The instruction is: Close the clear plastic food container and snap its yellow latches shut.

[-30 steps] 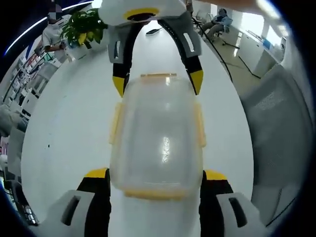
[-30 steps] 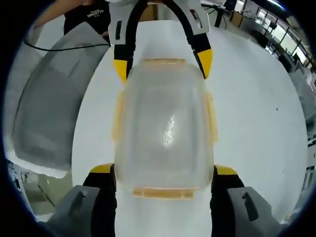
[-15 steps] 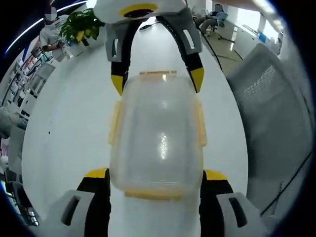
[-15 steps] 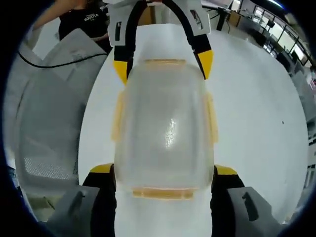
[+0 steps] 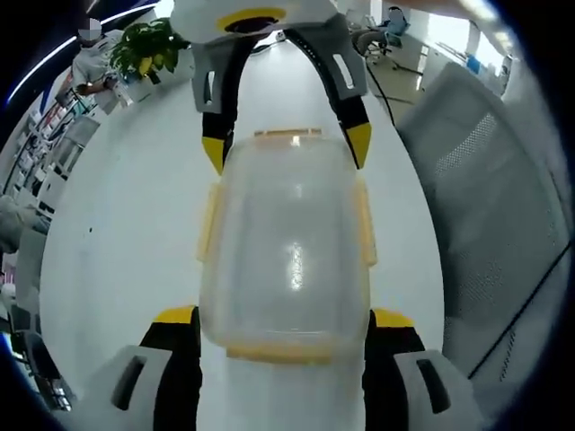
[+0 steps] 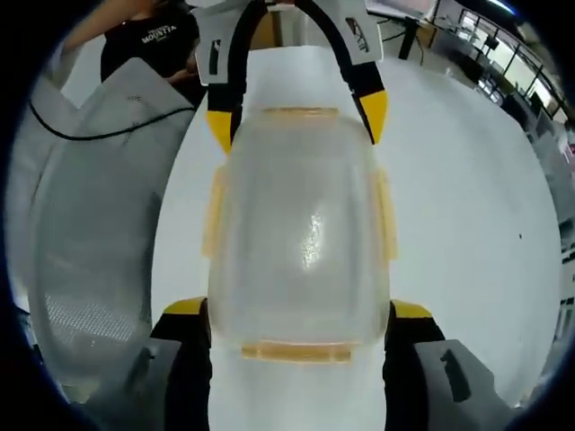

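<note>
The clear plastic container (image 5: 286, 251) with its lid on lies lengthwise over the white table (image 5: 117, 242), held at both ends. My left gripper (image 5: 283, 316) is shut on its near end in the left gripper view, and my right gripper (image 5: 286, 148) clamps the far end. In the right gripper view the same container (image 6: 301, 242) sits between my right gripper (image 6: 296, 310) below and my left gripper (image 6: 296, 121) above. Yellow latches (image 5: 208, 220) run along both long sides and both short ends; whether they are snapped down I cannot tell.
A grey mesh chair (image 5: 485, 206) stands close beside the table; it appears as the chair (image 6: 90, 224) at left in the right gripper view. A potted plant (image 5: 148, 45) and a person stand at the table's far end. A person in a black shirt (image 6: 148, 40) is behind the chair.
Both cameras have swung together with the container, so the mesh chair now looms larger in each view. The grippers' hold on the container is unchanged.
</note>
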`<state>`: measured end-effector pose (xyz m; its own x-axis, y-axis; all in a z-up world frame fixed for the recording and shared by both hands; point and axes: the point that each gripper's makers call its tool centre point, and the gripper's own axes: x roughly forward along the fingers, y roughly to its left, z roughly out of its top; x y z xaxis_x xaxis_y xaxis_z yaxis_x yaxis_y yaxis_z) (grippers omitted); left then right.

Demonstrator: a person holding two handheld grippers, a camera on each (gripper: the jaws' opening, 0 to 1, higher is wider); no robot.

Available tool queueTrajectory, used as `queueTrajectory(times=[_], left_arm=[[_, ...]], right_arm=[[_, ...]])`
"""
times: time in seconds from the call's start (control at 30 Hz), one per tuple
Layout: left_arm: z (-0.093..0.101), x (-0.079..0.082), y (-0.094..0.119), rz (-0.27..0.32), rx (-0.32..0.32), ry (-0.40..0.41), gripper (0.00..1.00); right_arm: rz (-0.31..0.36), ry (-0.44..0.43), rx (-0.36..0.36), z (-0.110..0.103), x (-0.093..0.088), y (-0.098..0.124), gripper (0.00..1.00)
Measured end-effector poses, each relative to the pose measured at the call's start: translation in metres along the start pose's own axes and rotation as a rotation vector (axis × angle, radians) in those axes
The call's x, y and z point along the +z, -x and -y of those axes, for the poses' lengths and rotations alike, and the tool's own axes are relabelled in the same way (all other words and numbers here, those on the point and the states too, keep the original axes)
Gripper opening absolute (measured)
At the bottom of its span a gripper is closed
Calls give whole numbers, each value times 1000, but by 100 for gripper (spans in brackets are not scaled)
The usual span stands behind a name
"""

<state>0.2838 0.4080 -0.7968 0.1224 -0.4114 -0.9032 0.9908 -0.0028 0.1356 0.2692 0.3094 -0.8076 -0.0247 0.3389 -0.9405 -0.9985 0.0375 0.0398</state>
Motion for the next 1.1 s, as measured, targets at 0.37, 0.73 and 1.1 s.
queueTrajectory(times=[0.37, 0.73, 1.1], left_arm=[[-5, 0, -1, 13, -13, -34, 70], [-30, -1, -5, 38, -20, -66, 70], [-68, 2, -14, 50, 1, -72, 71]], right_arm=[[11, -24, 7, 3, 0, -1, 76], [28, -52, 8, 24, 1, -1, 77], [27, -63, 0, 62, -1, 1, 77]])
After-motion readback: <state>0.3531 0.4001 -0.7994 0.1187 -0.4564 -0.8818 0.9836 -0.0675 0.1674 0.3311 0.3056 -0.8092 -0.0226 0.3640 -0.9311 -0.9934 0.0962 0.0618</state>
